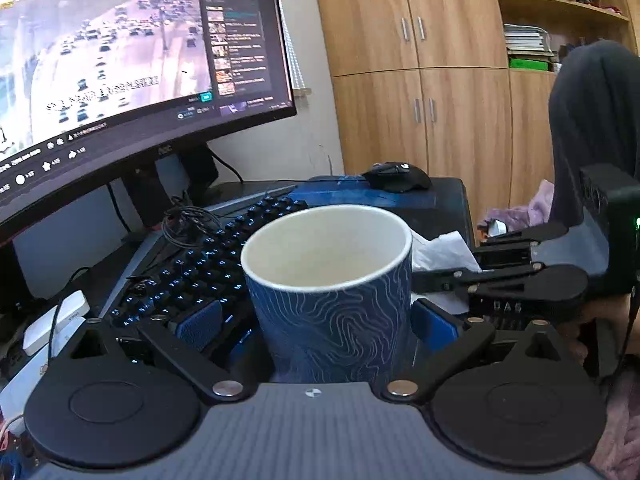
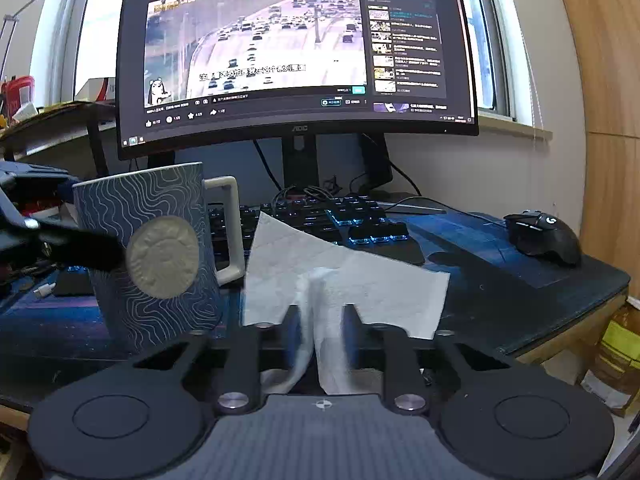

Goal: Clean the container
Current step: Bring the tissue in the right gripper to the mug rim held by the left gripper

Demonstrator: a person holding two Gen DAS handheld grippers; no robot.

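Observation:
A blue mug [image 1: 332, 312] with a white wavy pattern and a white inside sits between the blue pads of my left gripper [image 1: 320, 322], which is shut on it. The mug looks empty. In the right wrist view the same mug [image 2: 120, 208] hangs tilted above the desk, handle [image 2: 230, 224] to the right, with one left finger [image 2: 80, 248] across its side. My right gripper [image 2: 323, 320] is shut on a white paper tissue [image 2: 344, 276] that fans out ahead of it. From the left wrist view the right gripper [image 1: 464, 268] and tissue [image 1: 440, 248] are just right of the mug.
A wide monitor [image 2: 296, 52] stands at the back, a backlit keyboard [image 2: 320, 216] in front of it, and tangled cables [image 1: 188, 220] beside its stand. A black mouse [image 2: 544, 236] lies on the dark desk mat [image 2: 500, 292]. Wooden cabinets [image 1: 420, 80] rise to the right.

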